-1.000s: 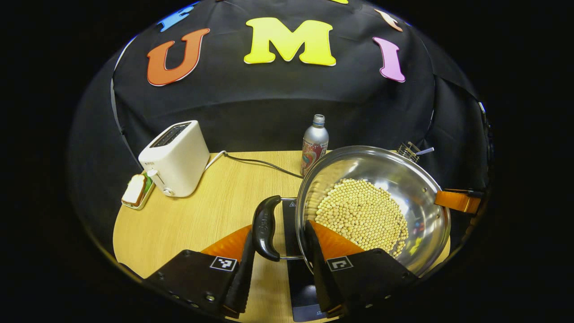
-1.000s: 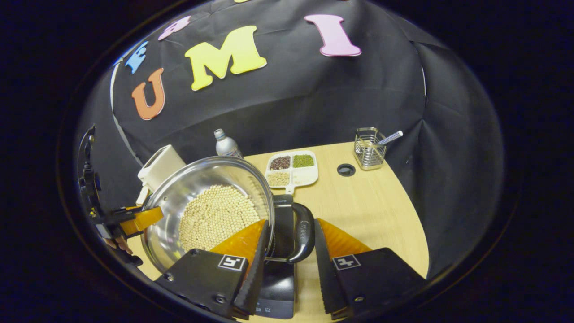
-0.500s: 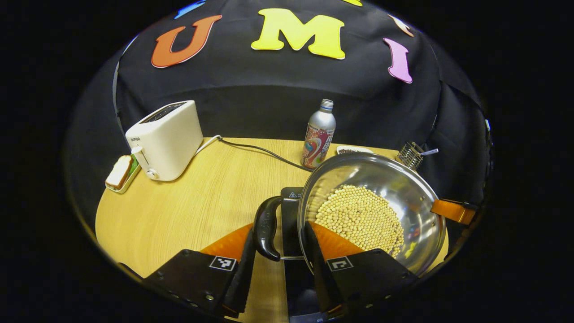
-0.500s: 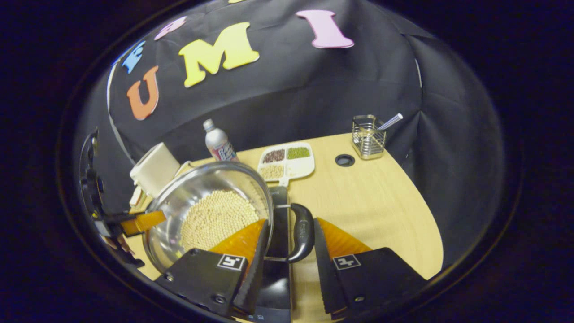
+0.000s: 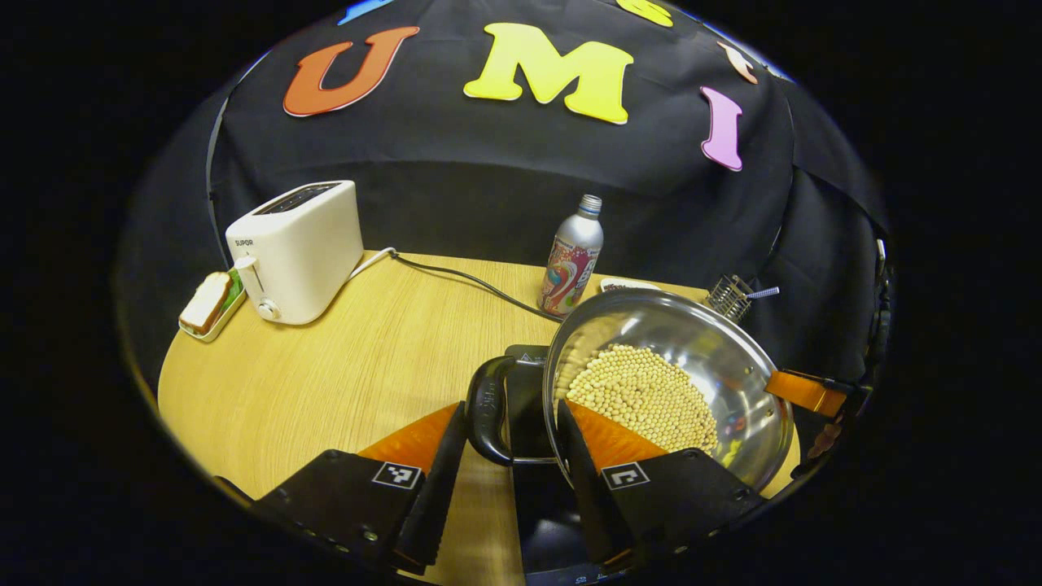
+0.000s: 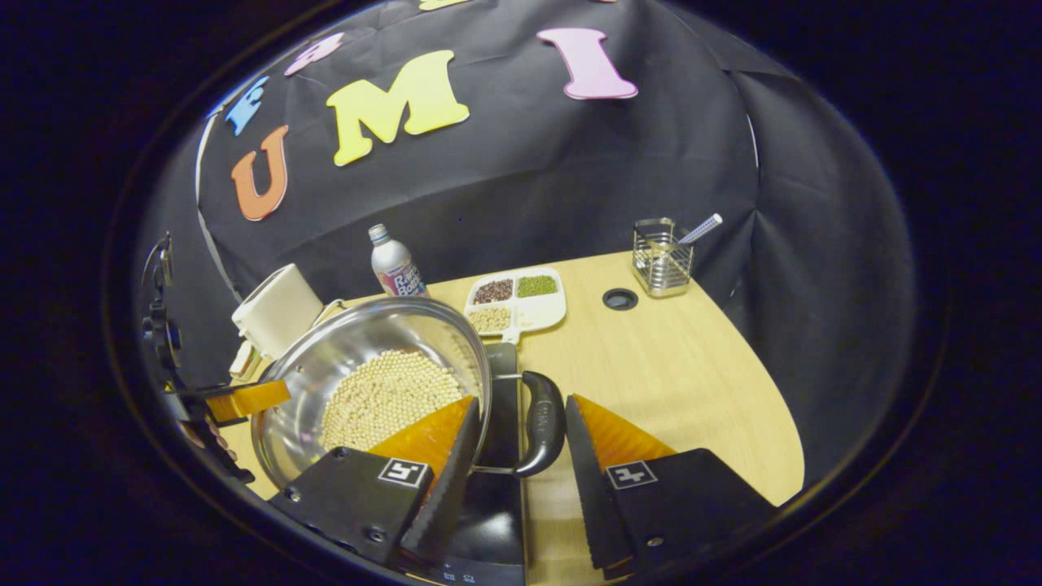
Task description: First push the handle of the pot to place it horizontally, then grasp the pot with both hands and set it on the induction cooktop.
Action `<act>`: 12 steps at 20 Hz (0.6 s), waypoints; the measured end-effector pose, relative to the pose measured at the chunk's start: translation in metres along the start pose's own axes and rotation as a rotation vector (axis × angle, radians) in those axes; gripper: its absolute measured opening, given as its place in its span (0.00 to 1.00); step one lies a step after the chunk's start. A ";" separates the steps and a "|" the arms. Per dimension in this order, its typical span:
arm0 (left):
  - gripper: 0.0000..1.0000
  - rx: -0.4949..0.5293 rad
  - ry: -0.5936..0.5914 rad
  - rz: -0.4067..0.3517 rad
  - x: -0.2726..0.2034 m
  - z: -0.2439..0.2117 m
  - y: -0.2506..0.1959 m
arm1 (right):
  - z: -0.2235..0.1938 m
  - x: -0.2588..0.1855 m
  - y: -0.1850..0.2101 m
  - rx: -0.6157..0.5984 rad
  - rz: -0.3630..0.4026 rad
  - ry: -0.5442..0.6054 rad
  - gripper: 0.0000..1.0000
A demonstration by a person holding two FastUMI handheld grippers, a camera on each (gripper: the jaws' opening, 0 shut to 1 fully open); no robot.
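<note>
Left gripper view, item one: round stainless-steel pot (image 5: 676,334) holding a bed of pale yellow soybeans (image 5: 639,395), over the flat black glass induction cooktop (image 5: 527,382) on the light wooden table (image 5: 342,358). Whether its base rests on the glass cannot be told.

Item two: left gripper (image 5: 511,404). Fingers stand apart, one just outside the black curved loop handle (image 5: 486,411), the other inside the pot wall. Real pressure on handle and rim cannot be told.

Right gripper view, item three: right gripper (image 6: 523,399). Same arrangement, mirrored around the opposite black loop handle (image 6: 544,423): fingers apart, firm contact not confirmable.

Step in hand, as judged: settling the pot onto the cooktop.

Handling notes:
- Keep both grippers level with each other, since a tilted rim would send the loose beans sliding.
- Centre the base over the black slab before lowering.
- Lower straight down, with no sideways drag across the glass.
- Release both sides together, only once the weight sits on the cooktop.
- Mind the silver drink bottle (image 5: 572,260) and the white divided tray of grains (image 6: 517,297), both close behind.
</note>
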State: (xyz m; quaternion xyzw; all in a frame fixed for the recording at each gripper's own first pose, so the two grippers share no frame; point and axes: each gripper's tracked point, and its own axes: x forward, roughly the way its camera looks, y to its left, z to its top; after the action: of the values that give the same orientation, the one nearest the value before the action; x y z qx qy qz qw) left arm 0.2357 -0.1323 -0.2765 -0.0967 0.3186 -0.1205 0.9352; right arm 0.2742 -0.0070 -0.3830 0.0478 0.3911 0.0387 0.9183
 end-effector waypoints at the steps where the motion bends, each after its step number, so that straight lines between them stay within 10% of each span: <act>1: 0.66 -0.002 -0.013 0.010 -0.004 0.000 0.005 | 0.000 -0.003 -0.004 -0.023 -0.028 -0.020 0.75; 7: 0.97 0.018 -0.103 0.035 -0.040 -0.002 0.012 | 0.002 -0.038 -0.005 -0.052 -0.084 -0.092 0.88; 12: 0.97 0.058 -0.306 0.182 -0.089 0.027 0.047 | 0.002 -0.085 -0.003 -0.064 -0.080 -0.161 0.87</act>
State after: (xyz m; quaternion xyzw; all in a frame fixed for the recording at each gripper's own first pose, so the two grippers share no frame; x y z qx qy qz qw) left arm 0.1925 -0.0588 -0.2167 -0.0575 0.1762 -0.0283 0.9823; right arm 0.2172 -0.0194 -0.3213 0.0058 0.3162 0.0108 0.9486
